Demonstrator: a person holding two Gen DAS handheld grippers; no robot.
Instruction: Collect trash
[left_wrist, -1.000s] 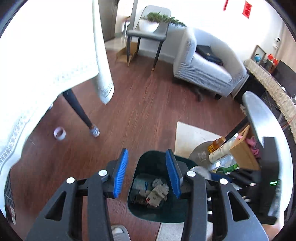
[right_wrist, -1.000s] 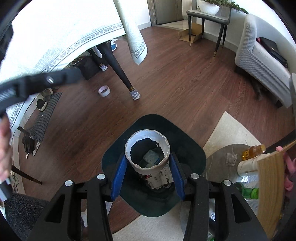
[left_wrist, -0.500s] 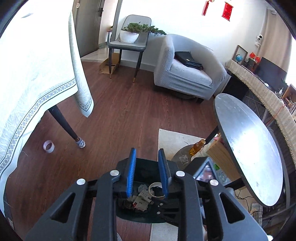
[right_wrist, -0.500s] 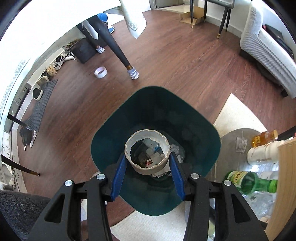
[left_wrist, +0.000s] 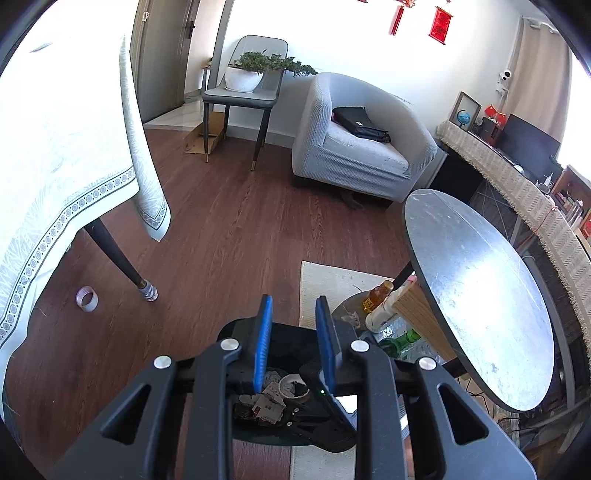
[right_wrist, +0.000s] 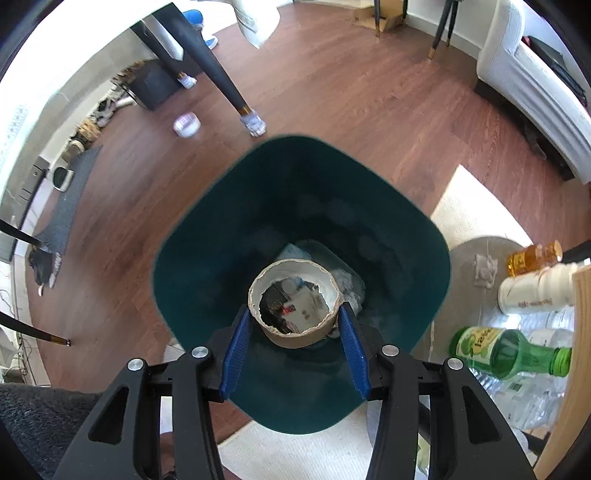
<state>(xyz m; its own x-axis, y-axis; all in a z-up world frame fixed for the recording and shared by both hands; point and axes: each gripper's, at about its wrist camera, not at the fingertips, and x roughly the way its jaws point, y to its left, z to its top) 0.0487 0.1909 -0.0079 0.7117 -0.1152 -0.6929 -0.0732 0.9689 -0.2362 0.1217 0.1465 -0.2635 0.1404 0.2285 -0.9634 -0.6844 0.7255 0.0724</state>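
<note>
One wide brown wood floor (left_wrist: 240, 221) is seen under everything. A big desk (left_wrist: 55, 147) on the left is covered by a white cloth, and a round grey desk (left_wrist: 476, 302) is seen on the right. A dark green bin (right_wrist: 221, 240) is stood on the floor at the edge of a pale rug (left_wrist: 332, 284).

The right gripper (right_wrist: 294, 311) is pointed down into the open top of the bin. A torn paper cup (right_wrist: 295, 338) is pinched between its blue pads (right_wrist: 240, 339). The cup is held inside the bin, above the scraps (left_wrist: 267, 404) that are piled at the bottom. A hole is torn in the cup, and the scraps can be seen through it.

The left gripper (left_wrist: 294, 300) is held over the bin. Its jaws have just been closing. Only a small gap is left between them, and nothing is held there.

A green bottle (right_wrist: 509, 354) is laid near the bin. A small roll of tape (left_wrist: 87, 299) is left on the floor beside a desk leg, well apart from the bin.
</note>
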